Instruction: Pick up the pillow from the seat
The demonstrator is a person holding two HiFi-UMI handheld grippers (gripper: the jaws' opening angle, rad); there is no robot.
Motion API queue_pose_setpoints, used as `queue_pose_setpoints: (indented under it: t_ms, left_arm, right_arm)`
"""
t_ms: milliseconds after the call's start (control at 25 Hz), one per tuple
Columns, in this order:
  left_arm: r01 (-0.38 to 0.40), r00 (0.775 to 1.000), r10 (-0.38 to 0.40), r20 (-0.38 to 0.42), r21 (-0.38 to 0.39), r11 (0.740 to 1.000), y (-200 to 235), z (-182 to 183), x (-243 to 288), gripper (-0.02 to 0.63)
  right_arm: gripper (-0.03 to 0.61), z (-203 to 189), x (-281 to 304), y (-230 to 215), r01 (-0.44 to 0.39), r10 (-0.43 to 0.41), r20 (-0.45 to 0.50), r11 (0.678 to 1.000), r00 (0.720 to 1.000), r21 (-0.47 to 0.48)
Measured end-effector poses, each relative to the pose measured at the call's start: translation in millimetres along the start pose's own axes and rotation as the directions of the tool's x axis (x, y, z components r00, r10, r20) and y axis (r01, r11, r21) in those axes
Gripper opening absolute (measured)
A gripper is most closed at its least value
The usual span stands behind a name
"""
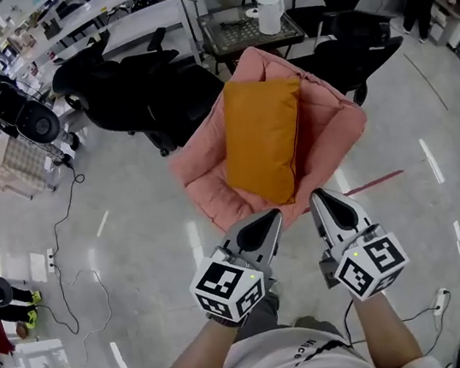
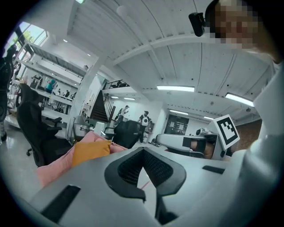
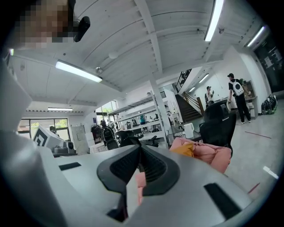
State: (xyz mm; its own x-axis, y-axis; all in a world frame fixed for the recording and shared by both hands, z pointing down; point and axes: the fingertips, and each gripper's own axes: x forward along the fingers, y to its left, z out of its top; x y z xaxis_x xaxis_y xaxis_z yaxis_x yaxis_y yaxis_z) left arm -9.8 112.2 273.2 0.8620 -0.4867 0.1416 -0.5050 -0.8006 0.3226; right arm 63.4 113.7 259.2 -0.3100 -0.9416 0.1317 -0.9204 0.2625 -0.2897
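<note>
Now the left gripper [image 1: 271, 215] and right gripper [image 1: 318, 197] are hovering just short of the pink seat [image 1: 336, 132], both closed and holding nothing. The orange pillow [image 1: 264, 139] is lying on it. Opening both jaws wide before pinching opposite pillow edges looks wisest.

One orange pillow [image 1: 264, 139], one pink seat [image 1: 334, 132], one white kettle [image 1: 271, 15], two grippers (left gripper [image 1: 273, 215], right gripper [image 1: 317, 197]), about four black office chairs [image 1: 124, 87].

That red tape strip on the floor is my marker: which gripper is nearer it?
Right. The right gripper is just left of the red tape strip; the left gripper is farther left, beyond it.
</note>
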Motion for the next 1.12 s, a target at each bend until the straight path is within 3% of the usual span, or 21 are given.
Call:
queue_pose_setpoints:
  t_ms: [320,600,800,920,1040,1120]
  left_arm:
    - [-0.003,1.000,0.004,0.003,-0.169,0.986,91,-13,35,0.010]
    - [-0.072,0.997,0.065,-0.038,-0.194,0.978,149,-36,80,0.011]
    - [-0.104,0.994,0.097,-0.040,-0.296,0.949,192,-61,119,0.011]
    - [-0.136,0.990,0.140,-0.021,-0.412,0.901,223,-81,139,0.012]
    - [-0.181,0.978,0.208,-0.014,-0.553,0.814,264,-119,154,0.022]
    - [-0.200,0.970,0.241,-0.019,-0.627,0.753,291,-149,160,0.062]
  right_arm:
    - [0.020,-18,74,-27,0.046,-0.046,-0.055,0.999,0.997,0.000]
    - [0.020,-38,128,-82,0.085,-0.085,-0.117,0.996,0.989,0.000]
    - [0.020,-56,173,-129,0.061,-0.061,-0.176,0.998,0.983,-0.005]
    - [0.023,-67,201,-155,0.034,-0.037,-0.220,0.999,0.975,-0.017]
    - [0.083,-94,225,-177,-0.005,0.003,-0.285,1.000,0.958,-0.005]
    - [0.120,-116,237,-190,-0.009,0.012,-0.323,1.000,0.946,0.012]
